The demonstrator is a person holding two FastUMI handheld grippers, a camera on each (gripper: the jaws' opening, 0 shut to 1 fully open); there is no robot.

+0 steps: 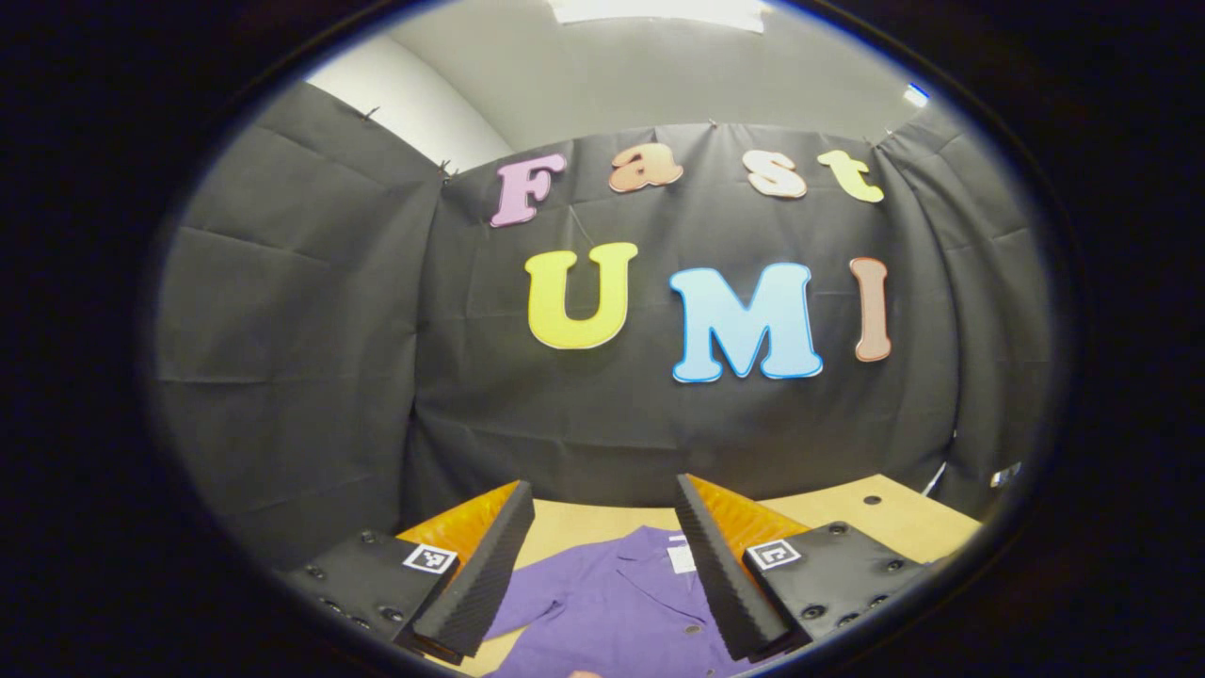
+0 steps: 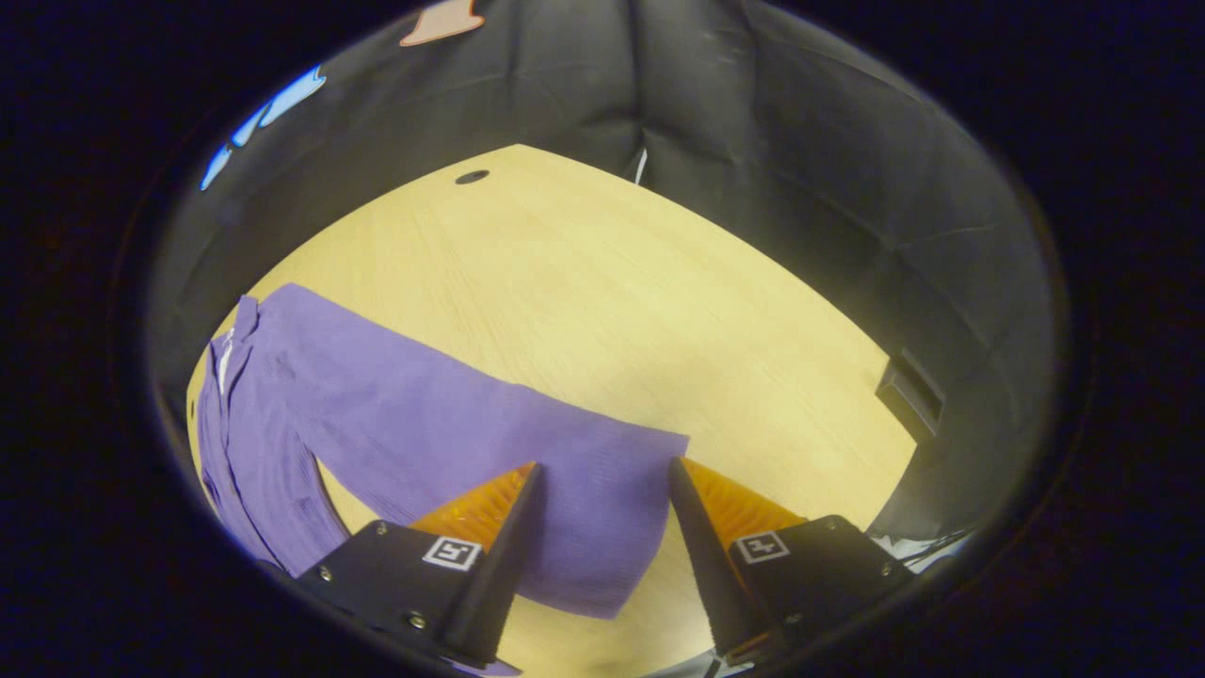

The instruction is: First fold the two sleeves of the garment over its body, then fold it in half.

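A purple button-up garment (image 1: 617, 603) lies flat on the wooden table (image 1: 875, 518), its collar and white label toward the far wall. My left gripper (image 1: 602, 556) is open above the collar area, held up off the cloth. In the right gripper view one long sleeve (image 2: 452, 424) of the garment stretches across the table (image 2: 612, 282), away from the body at the left. My right gripper (image 2: 602, 527) is open just over the sleeve's cuff end, one finger on each side of it, with nothing pinched.
Black cloth walls close in the table at the back and sides. A small dark hole (image 2: 472, 176) sits in the tabletop far from the sleeve. A dark box-like thing (image 2: 909, 393) is at the table's right edge.
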